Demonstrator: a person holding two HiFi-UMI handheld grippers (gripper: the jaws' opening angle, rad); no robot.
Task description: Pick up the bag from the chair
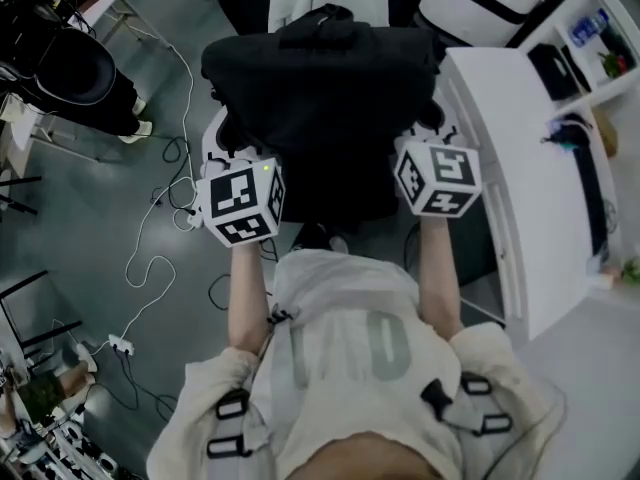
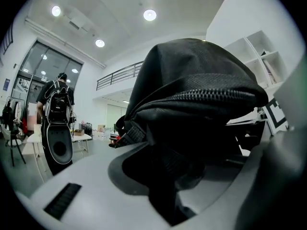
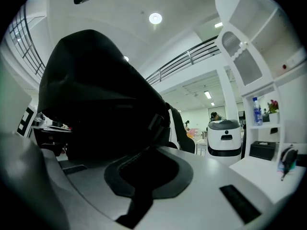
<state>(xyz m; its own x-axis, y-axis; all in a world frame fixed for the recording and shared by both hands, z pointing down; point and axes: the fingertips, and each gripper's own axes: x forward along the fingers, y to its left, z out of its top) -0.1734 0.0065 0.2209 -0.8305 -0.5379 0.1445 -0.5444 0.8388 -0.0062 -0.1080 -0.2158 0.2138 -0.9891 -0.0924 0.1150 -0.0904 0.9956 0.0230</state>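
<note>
A large black bag (image 1: 320,78) hangs in front of me between both grippers, off the dark chair (image 1: 340,193) that shows below it. My left gripper (image 1: 238,168) is at the bag's left side. In the left gripper view the gripper (image 2: 168,195) is shut on a black strap (image 2: 165,176) under the bag's zipped top (image 2: 201,95). At the bag's right side is my right gripper (image 1: 432,153). The right gripper view shows this gripper (image 3: 139,195) shut on a thin black strap (image 3: 136,207), with the bag's body (image 3: 96,104) filling the left. The fingertips are hidden under the bag in the head view.
A white desk (image 1: 530,198) with shelves runs along the right. White cables (image 1: 150,268) trail over the grey floor at left. A person in black (image 1: 80,73) stands at the far left. A white robot (image 3: 224,138) stands beyond the bag.
</note>
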